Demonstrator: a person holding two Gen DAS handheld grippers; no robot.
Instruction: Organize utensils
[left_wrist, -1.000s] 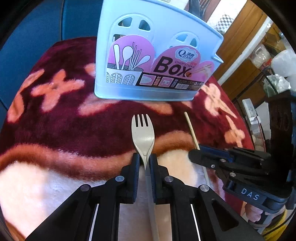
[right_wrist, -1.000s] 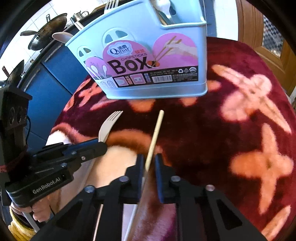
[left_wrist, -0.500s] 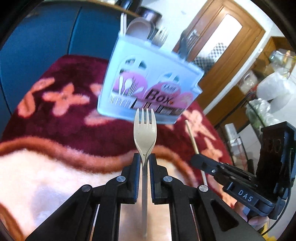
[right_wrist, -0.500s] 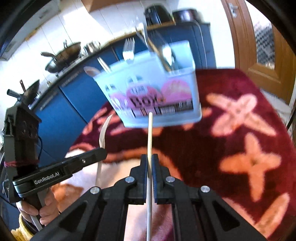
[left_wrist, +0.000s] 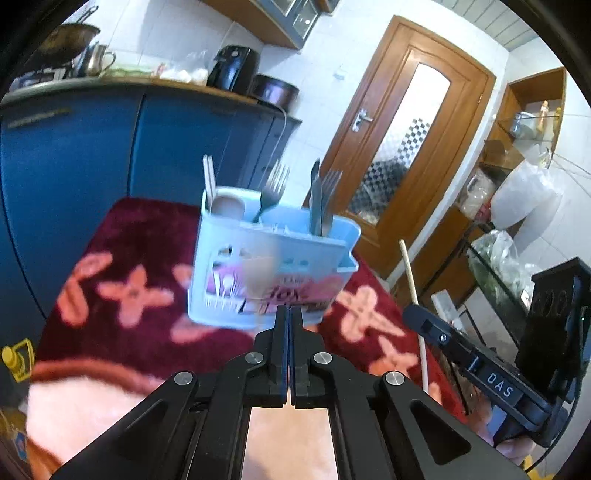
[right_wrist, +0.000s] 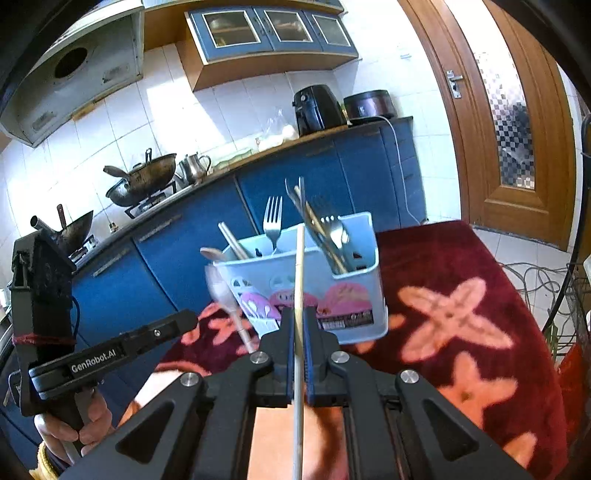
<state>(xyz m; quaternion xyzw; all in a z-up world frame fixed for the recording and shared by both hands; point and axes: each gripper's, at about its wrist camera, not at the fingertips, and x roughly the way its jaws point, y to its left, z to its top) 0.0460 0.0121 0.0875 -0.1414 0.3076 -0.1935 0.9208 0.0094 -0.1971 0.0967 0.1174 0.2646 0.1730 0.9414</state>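
Note:
The light blue utensil box (left_wrist: 273, 266) stands on the red flowered cloth (left_wrist: 122, 258) with forks, a spoon and chopsticks in it; it also shows in the right wrist view (right_wrist: 332, 280). My left gripper (left_wrist: 289, 314) has its jaws shut. The beige fork is a blurred smear (left_wrist: 258, 273) in front of the box; in the right wrist view it (right_wrist: 229, 306) hangs tilted just past the left fingertip (right_wrist: 184, 319), and whether the jaws still pinch it is unclear. My right gripper (right_wrist: 300, 317) is shut on a wooden chopstick (right_wrist: 300, 273), held upright in front of the box.
Blue kitchen cabinets (right_wrist: 303, 177) stand behind the table. Woks (right_wrist: 140, 181) and a kettle sit on the counter. A wooden door (left_wrist: 402, 147) is to the right. A shelf rack with bags (left_wrist: 517, 206) stands at the far right.
Both grippers have risen and tilted up, so the box top now shows. The chopstick rose with the right gripper. The fork no longer stands between the left jaws and is blurred in motion.

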